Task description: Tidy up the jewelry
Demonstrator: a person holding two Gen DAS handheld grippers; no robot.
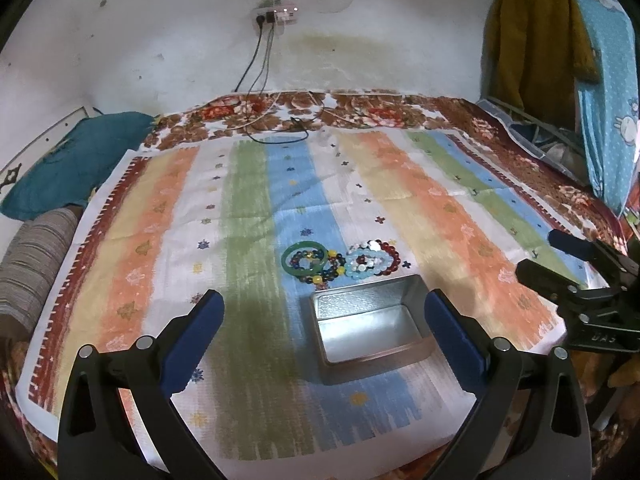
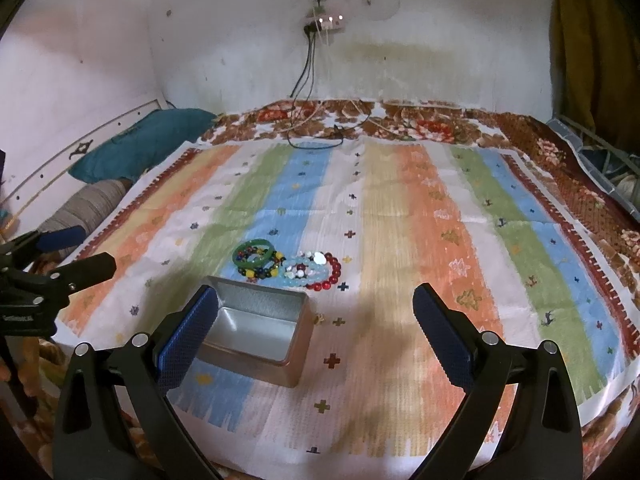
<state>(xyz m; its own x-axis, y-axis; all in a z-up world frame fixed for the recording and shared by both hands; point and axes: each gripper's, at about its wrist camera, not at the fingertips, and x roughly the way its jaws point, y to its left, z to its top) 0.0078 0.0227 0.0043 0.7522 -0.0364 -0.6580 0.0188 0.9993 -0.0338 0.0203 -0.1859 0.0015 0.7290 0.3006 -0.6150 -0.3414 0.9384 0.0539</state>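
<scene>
An open, empty metal tin (image 1: 370,326) (image 2: 256,330) sits on the striped cloth. Just behind it lies a cluster of jewelry: a green bangle (image 1: 304,259) (image 2: 255,255) with a dark multicoloured bead bracelet (image 1: 334,270) (image 2: 266,270), then a light blue bead bracelet (image 1: 362,266) (image 2: 298,276) and a red bead bracelet (image 1: 394,256) (image 2: 332,274). My left gripper (image 1: 324,308) is open and empty, above the near side of the tin. My right gripper (image 2: 316,304) is open and empty, to the right of the tin. The right gripper also shows at the left view's right edge (image 1: 540,256), the left gripper at the right view's left edge (image 2: 76,254).
The striped cloth (image 1: 240,220) (image 2: 400,220) lies on a floral bedspread (image 1: 360,108). Charger cables (image 1: 276,128) trail from a wall socket (image 1: 276,14) onto the far edge. A teal pillow (image 1: 68,160) and a grey bolster (image 1: 32,264) lie at left. Hanging clothes (image 1: 560,40) are at right.
</scene>
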